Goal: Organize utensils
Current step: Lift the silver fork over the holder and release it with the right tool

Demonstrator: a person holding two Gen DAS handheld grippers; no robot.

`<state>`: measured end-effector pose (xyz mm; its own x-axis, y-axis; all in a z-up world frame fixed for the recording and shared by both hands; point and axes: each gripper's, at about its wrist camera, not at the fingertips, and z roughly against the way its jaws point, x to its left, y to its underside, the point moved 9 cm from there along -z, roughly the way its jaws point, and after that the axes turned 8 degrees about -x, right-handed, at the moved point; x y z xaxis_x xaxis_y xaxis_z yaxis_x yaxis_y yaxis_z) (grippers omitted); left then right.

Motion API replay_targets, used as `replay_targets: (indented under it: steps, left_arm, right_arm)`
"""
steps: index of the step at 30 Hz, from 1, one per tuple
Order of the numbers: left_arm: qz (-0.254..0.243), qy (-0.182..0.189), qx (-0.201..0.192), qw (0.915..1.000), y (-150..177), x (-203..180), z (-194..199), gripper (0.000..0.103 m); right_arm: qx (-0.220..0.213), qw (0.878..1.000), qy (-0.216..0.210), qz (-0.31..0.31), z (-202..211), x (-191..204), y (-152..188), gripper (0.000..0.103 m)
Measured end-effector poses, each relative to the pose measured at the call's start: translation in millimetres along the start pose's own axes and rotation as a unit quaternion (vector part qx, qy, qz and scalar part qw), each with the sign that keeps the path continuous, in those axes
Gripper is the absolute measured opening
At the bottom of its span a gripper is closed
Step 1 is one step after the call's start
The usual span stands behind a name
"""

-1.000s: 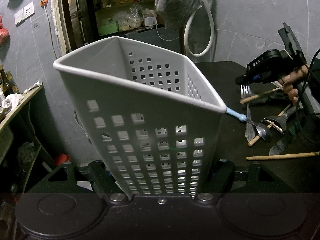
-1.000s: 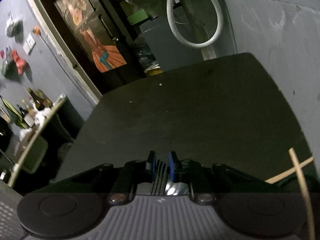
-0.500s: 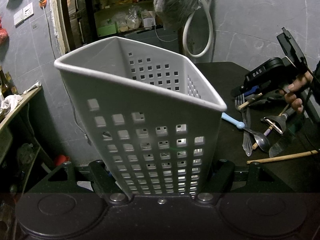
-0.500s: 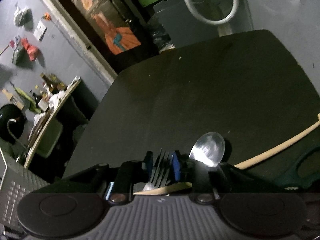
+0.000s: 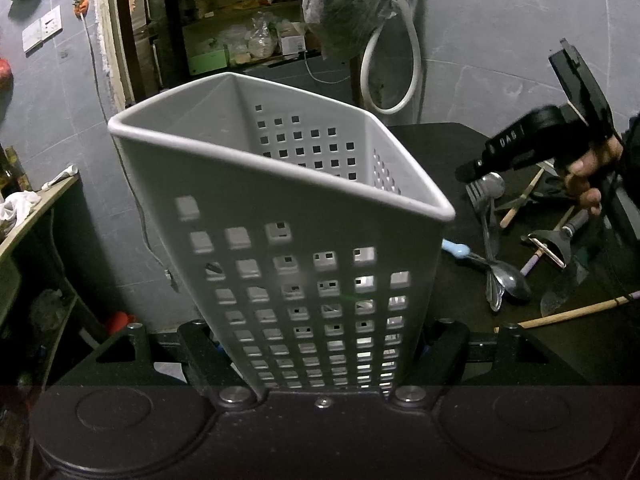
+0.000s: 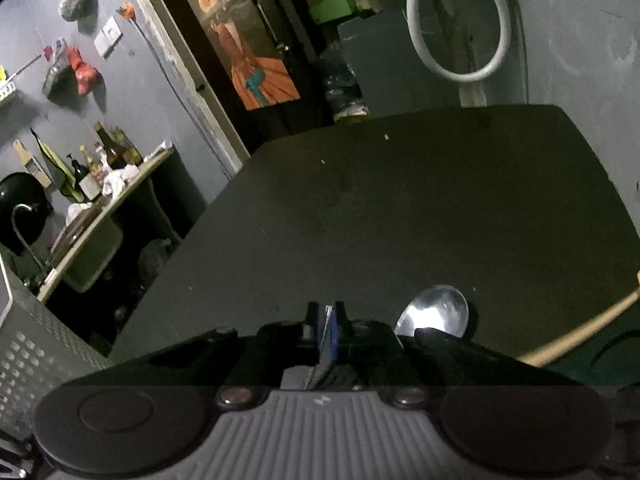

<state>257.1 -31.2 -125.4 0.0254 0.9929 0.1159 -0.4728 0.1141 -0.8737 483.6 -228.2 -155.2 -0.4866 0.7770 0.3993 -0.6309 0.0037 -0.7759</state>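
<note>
My left gripper (image 5: 324,344) is shut on a grey perforated utensil basket (image 5: 280,216) and holds it tilted, its open top facing the far wall. At the right of the left wrist view, my right gripper (image 5: 466,172) hovers over a pile of utensils on the black table: a fork (image 5: 476,194), spoons (image 5: 512,280), a blue-handled spoon (image 5: 456,248) and a peeler (image 5: 548,244). In the right wrist view my right gripper (image 6: 327,316) is shut on the fork (image 6: 327,320), seen edge-on. A spoon bowl (image 6: 436,312) lies just right of it.
Wooden chopsticks (image 5: 576,312) (image 6: 580,332) lie at the table's right side. The basket's corner shows at the left of the right wrist view (image 6: 36,340). A side counter with bottles (image 6: 100,160) stands left of the black table (image 6: 400,208). A white hose (image 5: 400,72) hangs on the wall.
My right gripper has closed tighter on the fork and turned it edge-on. It has lifted a little from the pile. The basket has not moved.
</note>
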Motion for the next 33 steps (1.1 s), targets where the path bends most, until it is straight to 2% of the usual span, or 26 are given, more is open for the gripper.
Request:
replay_targets:
  steps: [8,17,26,33]
  left_arm:
    - [-0.005,0.01,-0.002,0.9999,0.6,1.9,-2.7,0.077]
    - [-0.014,0.031,-0.012,0.9993,1.5,3.7,-4.8,0.077]
    - [-0.028,0.057,-0.019,0.9978,4.8,3.7,-3.2,0.077]
    - [-0.037,0.073,-0.021,0.9964,5.4,5.5,-1.6,0.077]
  right_arm:
    - [-0.04,0.999,0.0,-0.011,17.6,14.4,-30.8,0.002]
    - [-0.117,0.993,0.012,0.015,69.9,46.6,-62.4,0.003]
    - [-0.212,0.976,0.041,0.042,133.6,92.5,-91.3,0.003]
    - [-0.272,0.96,0.017,0.066,174.6,141.5,-117.4,0.003]
